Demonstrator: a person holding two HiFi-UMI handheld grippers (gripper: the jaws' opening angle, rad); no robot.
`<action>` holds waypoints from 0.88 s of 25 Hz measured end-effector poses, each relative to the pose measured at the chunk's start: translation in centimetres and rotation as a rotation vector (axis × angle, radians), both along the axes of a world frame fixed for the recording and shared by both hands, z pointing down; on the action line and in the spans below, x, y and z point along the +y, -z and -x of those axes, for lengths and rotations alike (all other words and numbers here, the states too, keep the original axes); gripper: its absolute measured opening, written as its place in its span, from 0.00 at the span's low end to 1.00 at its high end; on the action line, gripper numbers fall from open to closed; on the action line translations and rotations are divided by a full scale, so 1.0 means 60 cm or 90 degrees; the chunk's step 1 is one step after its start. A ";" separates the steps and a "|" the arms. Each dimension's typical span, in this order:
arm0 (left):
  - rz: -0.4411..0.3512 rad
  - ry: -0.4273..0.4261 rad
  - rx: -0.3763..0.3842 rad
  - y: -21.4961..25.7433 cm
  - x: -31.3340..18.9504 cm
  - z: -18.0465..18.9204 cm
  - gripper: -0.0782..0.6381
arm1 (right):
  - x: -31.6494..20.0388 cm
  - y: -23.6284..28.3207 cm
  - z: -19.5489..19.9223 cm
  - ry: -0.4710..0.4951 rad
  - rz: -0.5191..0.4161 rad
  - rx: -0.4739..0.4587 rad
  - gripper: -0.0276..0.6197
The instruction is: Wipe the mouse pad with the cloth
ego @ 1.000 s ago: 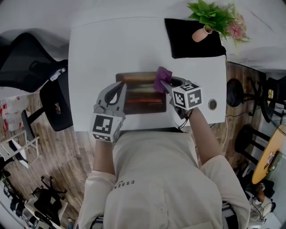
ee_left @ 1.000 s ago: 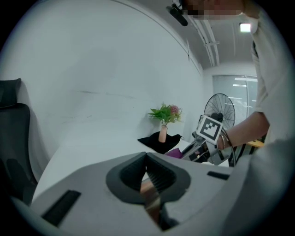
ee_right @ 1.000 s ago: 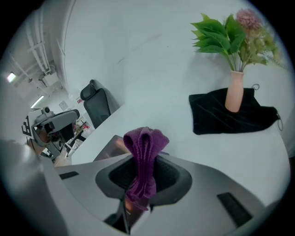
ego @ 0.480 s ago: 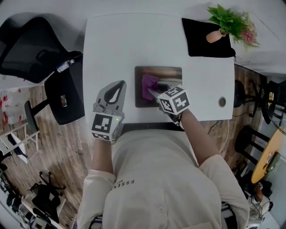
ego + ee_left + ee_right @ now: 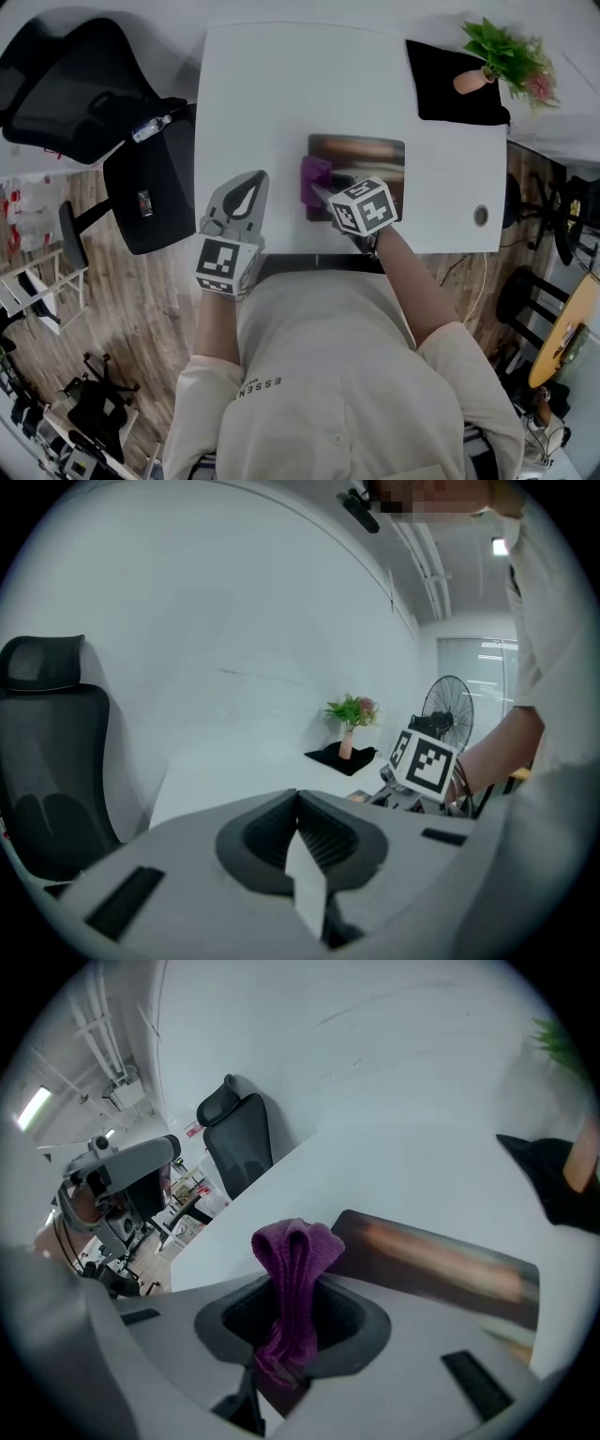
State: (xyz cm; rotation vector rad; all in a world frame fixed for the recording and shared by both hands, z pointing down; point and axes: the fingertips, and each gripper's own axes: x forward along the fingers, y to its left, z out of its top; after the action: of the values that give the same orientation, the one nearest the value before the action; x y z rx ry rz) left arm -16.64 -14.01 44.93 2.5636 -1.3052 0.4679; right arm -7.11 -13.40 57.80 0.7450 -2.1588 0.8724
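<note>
Purple cloth (image 5: 289, 1269), clamped in the right gripper (image 5: 319, 192), wipes the mouse pad (image 5: 361, 150)'s left edge, mid-frame. The next move is probably a drag rightward. The left gripper (image 5: 249, 187) is closed and empty.

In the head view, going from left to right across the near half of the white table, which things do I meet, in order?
left gripper → purple cloth → mouse pad → round grommet

Overhead, low views (shared mouse pad (image 5: 361, 150))
</note>
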 end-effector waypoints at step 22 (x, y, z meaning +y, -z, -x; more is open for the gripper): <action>0.003 -0.044 -0.006 -0.010 -0.017 -0.136 0.11 | -0.018 -0.019 -0.138 -0.059 0.020 0.000 0.20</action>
State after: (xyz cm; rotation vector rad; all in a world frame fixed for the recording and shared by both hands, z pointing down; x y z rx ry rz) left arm -8.47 -15.03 45.53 2.6127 -1.2216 0.4960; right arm 1.19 -14.46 58.96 0.8342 -2.1206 0.9510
